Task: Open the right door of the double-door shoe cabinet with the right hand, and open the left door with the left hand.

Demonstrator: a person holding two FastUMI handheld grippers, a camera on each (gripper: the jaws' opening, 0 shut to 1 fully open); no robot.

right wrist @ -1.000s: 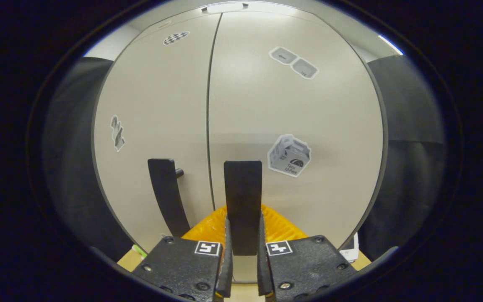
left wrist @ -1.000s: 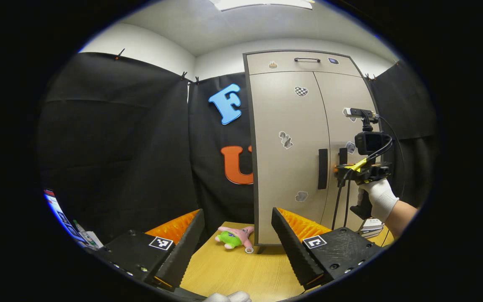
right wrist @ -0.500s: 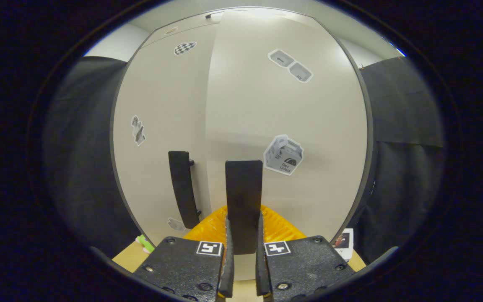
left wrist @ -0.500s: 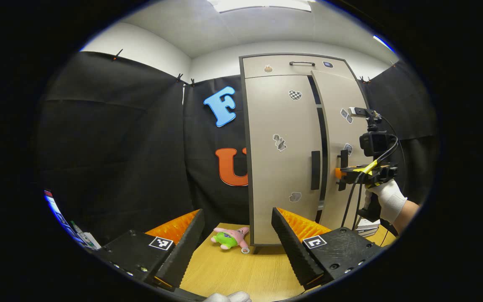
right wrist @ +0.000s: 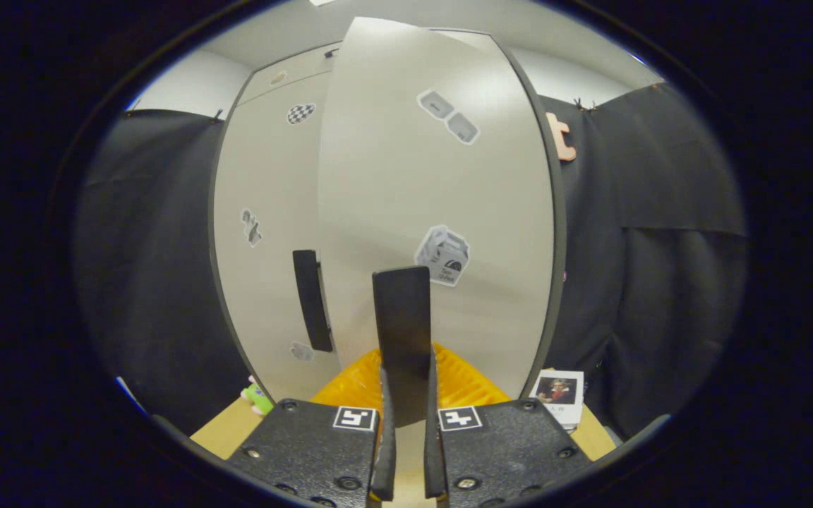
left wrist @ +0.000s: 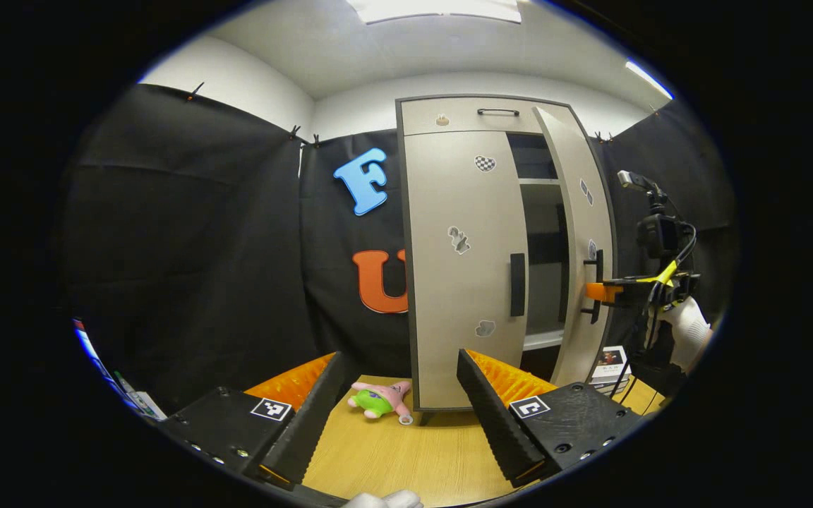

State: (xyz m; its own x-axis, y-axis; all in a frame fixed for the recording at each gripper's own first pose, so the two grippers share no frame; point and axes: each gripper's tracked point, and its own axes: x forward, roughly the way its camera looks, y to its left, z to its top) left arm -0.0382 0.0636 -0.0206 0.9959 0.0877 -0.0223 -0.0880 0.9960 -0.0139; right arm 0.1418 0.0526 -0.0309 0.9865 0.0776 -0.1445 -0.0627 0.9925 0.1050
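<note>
At cabinet front: right door part-open, its handle clamped between the right gripper fingers — swing along the hinge arc, no twisting. Left door closed; left gripper spread wide, unladen, well back — approach left handle squarely.

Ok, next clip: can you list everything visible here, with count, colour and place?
Tall double-door shoe cabinet: one, beige, back of table.
Right door: one, beige, swung partly open.
Right door's bar handle: one, black, between the right gripper's fingers.
Left door: one, beige, shut, black handle.
Wooden table: one, light brown.
Star-shaped plush toy: one, pink and green, by cabinet foot.
Books: small stack, right of cabinet.
Left gripper: open, off the cabinet.
Right gripper: shut on handle.
Gloved hand: white, holding right gripper.
</note>
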